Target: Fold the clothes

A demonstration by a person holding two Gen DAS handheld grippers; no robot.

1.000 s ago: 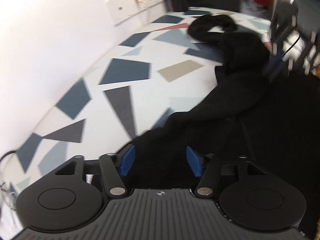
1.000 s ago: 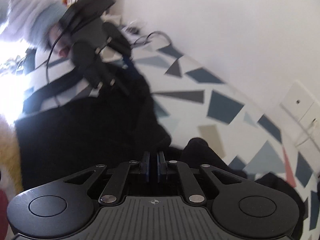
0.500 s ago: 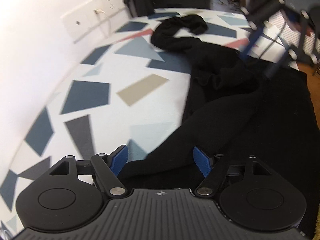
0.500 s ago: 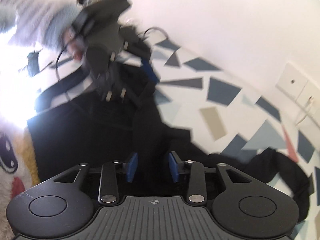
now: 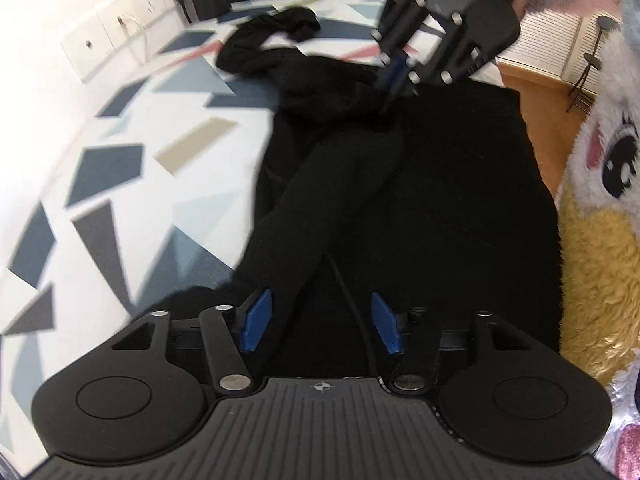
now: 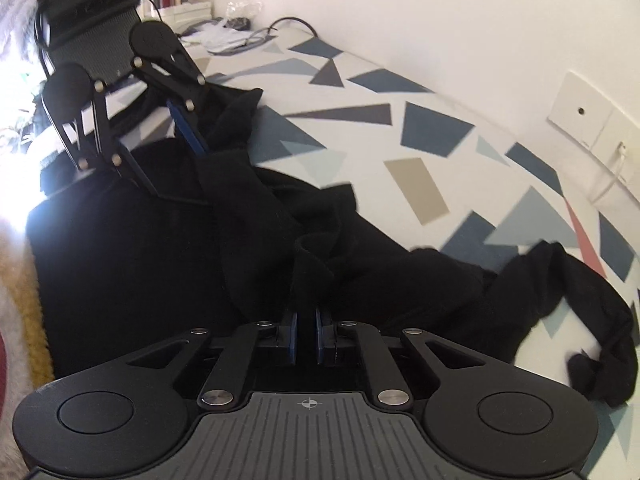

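The black knitted garment (image 5: pixel 420 184) lies spread on the bed, on a white sheet printed with blue, grey and beige triangles (image 5: pixel 120 168). Its body lies flat along the right side near me. One long black sleeve (image 5: pixel 320 200) runs diagonally across it from far to near, and a bunched black end (image 6: pixel 580 300) trails off onto the bare sheet toward the wall.

My right tongs (image 6: pixel 306 332) have their blue pads closing on a raised ridge of the black cloth, which stands up between them. I take that as a firm pinch on the far part of the sleeve. My left tongs (image 5: pixel 320 324) stand fairly wide with the jaws closing in. The near end of the sleeve lies between the blue pads (image 5: pixel 256 320), brushing the left one at most, so nothing is gripped there yet.

I judge this to be the sleeve fold, early in the job: one end is caught, the other is about to be. Next I would need to shut the left tongs on the sleeve's near end, catching only the sleeve and not the body layer under it. Then I would lift both ends together and lay the sleeve straight over the body.

Further out, a fluffy white and yellow plush toy with a cartoon eye (image 5: pixel 600 184) crowds the right edge of the garment, and white wall sockets (image 6: pixel 592 120) sit on the white wall beyond the sheet.
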